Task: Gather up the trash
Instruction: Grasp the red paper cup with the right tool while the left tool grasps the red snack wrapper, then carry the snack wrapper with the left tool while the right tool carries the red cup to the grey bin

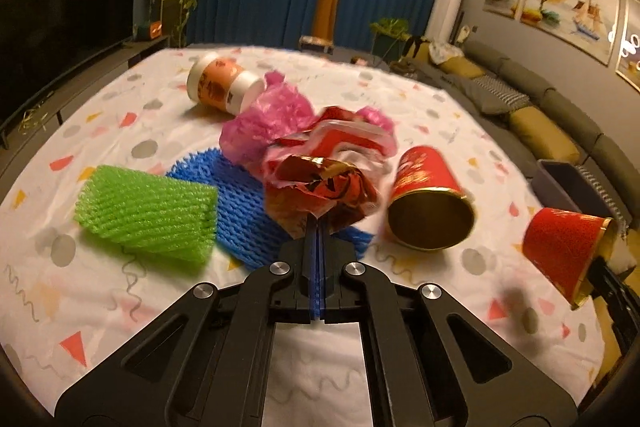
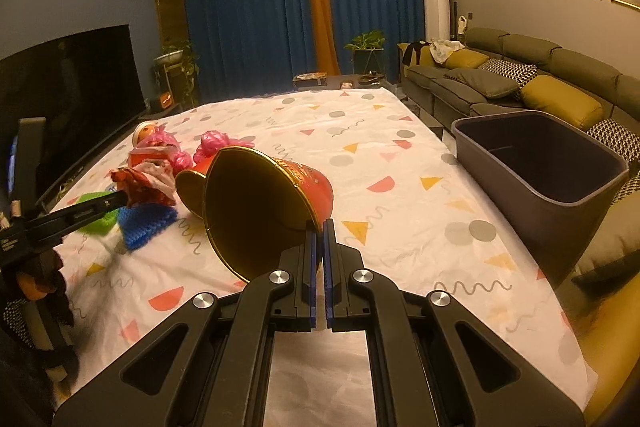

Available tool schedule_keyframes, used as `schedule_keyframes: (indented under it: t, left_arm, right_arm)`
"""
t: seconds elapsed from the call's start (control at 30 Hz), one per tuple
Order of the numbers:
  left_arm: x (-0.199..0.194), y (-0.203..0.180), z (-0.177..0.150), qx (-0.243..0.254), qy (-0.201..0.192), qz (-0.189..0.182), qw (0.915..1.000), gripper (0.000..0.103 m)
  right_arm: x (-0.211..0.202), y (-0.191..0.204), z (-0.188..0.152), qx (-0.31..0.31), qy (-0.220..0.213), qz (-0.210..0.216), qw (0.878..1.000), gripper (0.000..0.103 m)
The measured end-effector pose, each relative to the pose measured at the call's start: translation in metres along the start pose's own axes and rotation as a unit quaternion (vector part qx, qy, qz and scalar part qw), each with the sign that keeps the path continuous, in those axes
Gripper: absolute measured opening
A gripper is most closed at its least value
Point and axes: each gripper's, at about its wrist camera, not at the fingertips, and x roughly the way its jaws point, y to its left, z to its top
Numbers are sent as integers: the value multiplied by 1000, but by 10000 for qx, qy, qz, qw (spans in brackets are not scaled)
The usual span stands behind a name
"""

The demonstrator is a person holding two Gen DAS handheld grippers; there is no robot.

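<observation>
Behind the left gripper (image 1: 316, 223), blue foam netting sleeve (image 1: 240, 219) largely hidden by the crumpled red-and-gold foil wrapper (image 1: 320, 187) pinched in its closed tips, lifted off the patterned tablecloth (image 1: 120, 287). Ahead of the right gripper (image 2: 320, 227), red paper cup with gold lining (image 2: 260, 207) clamped by its rim, tilted mouth-back; grey plastic bin (image 2: 540, 187) to its right, partly cut off.
</observation>
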Motion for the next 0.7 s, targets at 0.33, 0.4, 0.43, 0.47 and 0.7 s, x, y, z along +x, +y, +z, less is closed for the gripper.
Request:
schedule_keyframes:
  t: [0.33,0.4,0.43,0.47,0.7]
  left_arm:
    - [-65,-3,4,-69,-696,-143,9974,0]
    - [-73,-9,4,17,-766,-207,9968,0]
    - [-76,-12,4,50,-793,-239,9965,0]
    - [-79,-17,5,99,-818,-289,9962,0]
    - [-85,-49,2,362,-854,-555,9941,0]
  right_arm:
    - [-20,-7,6,81,-226,-63,9997,4]
    - [-26,-8,7,106,-296,-70,9995,4]
    - [-28,-9,8,113,-318,-73,9994,4]
    - [-31,-11,8,128,-353,-80,9993,4]
    - [-46,-21,8,198,-498,-169,9984,4]
